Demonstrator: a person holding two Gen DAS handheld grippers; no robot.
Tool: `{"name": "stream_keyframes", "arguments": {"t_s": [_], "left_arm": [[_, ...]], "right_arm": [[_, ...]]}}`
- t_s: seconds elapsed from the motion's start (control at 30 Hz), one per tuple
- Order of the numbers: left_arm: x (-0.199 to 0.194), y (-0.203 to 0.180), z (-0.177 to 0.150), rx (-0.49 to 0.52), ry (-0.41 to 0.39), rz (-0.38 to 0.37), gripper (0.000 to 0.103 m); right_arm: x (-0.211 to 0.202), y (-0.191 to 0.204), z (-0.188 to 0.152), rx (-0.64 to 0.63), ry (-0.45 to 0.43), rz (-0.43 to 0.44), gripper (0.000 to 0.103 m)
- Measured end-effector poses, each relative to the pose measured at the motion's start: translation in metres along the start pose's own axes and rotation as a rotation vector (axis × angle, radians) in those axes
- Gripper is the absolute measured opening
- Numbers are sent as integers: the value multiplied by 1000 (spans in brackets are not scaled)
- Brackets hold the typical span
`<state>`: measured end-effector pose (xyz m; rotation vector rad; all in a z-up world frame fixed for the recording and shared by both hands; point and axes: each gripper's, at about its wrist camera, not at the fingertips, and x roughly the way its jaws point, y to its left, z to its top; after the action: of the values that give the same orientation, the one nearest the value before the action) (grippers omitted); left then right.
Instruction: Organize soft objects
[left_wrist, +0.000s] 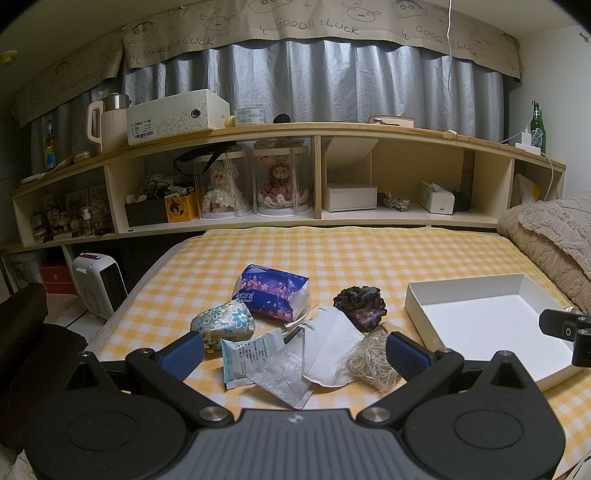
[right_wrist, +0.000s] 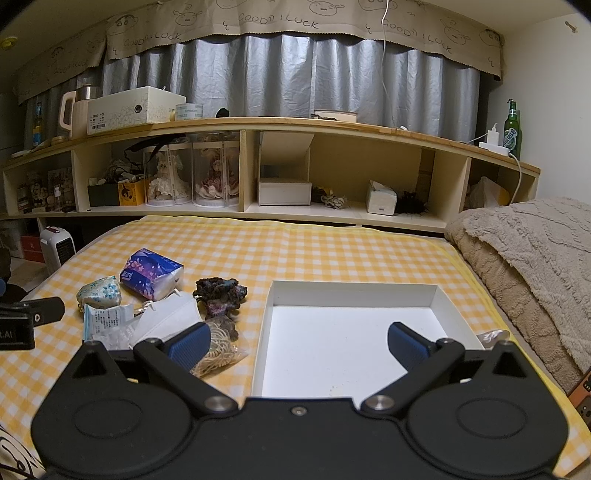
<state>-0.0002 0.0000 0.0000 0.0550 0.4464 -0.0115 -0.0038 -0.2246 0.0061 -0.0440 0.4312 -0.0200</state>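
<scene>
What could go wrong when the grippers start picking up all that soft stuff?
The face mask, foil packet and bag of string overlap, so the open left gripper might pinch two at once. The mask's ear loop might snag the dark knit piece. The white box looks shallow, so the tissue pack might stick out.

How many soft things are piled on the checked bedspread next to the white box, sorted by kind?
Tissue pack: 1
Floral pouch: 1
Face mask: 1
Dark knitted bundle: 1
Bag of cream string: 1
Flat sachets: 2, one blue-edged, one grey
Total: 7, none in the white box.
</scene>
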Motion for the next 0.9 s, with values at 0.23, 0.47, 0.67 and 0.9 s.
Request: {"name": "stream_keyframes", "arguments": {"t_s": [0.23,0.47,0.67,0.9], "left_arm": [[0,0,0,0,0,0,103],[0,0,0,0,-1,0,103],[0,0,0,0,-1,0,103],[0,0,0,0,-1,0,103]], "right_arm": [[0,0,-1,0,0,0,103],[1,0,-1,0,1,0,103],[1,0,-1,0,2,0,103],[1,0,1,1,2,0,103]]}}
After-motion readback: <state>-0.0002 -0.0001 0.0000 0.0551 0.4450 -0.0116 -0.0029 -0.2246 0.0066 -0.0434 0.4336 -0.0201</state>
